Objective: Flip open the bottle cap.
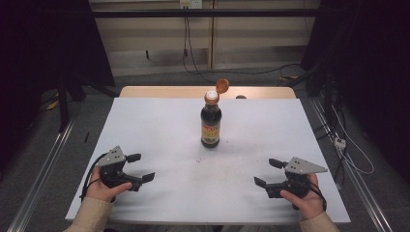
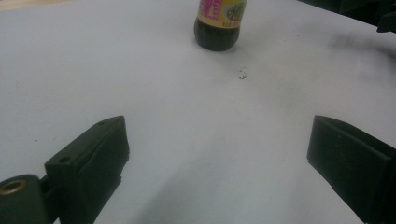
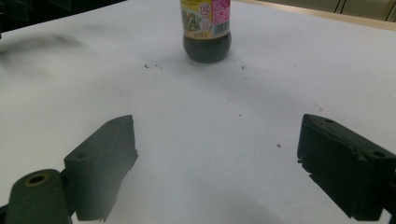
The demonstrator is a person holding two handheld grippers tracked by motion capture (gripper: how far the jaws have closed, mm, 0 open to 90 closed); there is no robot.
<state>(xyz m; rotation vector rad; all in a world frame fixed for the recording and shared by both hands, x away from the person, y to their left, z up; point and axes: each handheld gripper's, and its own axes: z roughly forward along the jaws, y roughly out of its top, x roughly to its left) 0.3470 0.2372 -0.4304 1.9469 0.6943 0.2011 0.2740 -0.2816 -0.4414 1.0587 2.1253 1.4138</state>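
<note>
Both sleeves (image 1: 92, 215) are beige knit. Each hand carries a black 2-jaw gripper, the left gripper (image 1: 140, 167) and the right gripper (image 1: 268, 172), topped by a grey 3-cornered plate (image 1: 112, 157) (small screw heads dot it), with a black cable (image 1: 89, 174) looping off.

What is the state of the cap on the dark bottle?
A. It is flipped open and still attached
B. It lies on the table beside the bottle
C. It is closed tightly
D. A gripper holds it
A: on the bottle, the orange cap stands tilted up from the neck, hinged at one side.
</note>
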